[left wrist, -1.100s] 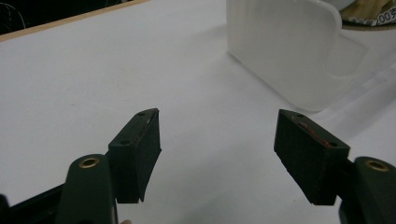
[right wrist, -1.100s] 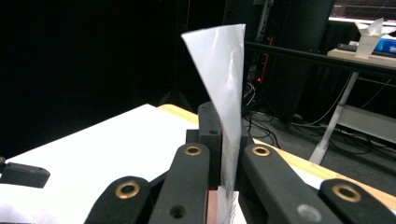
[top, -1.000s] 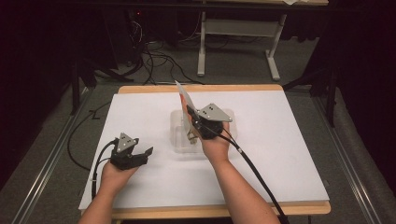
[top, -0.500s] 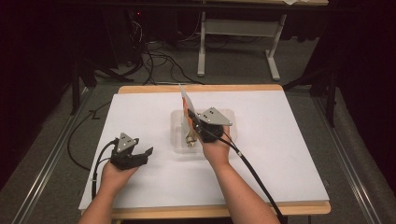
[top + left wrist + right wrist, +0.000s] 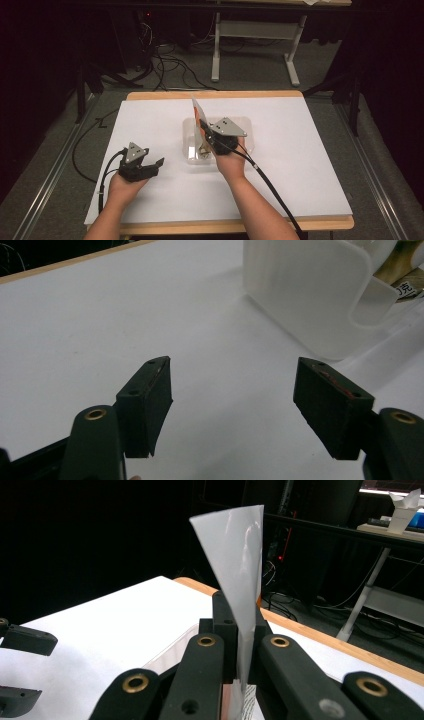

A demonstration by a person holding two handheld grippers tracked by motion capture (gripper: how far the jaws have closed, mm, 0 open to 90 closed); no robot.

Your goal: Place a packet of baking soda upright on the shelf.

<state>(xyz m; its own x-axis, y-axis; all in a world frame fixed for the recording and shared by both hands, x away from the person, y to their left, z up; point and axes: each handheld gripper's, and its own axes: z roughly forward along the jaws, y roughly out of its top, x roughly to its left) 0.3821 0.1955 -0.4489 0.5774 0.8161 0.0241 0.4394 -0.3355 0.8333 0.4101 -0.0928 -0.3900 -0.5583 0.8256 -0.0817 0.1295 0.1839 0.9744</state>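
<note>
Flat packet lifted above the clear tub; placement not yet done.

Right gripper is clamped on a thin, flat, silver-grey packet with an orange face, holding it upright over the translucent rectangular plastic tub at mid-table. Left gripper rests on the white table cover near the left, jaws wide apart, nothing between them. Judged stage: packet is picked up; whether it is going into or coming out of the tub cannot be told. More items lie in the tub, one with a small label bearing a printed character, too small to read; packet print illegible.
</note>
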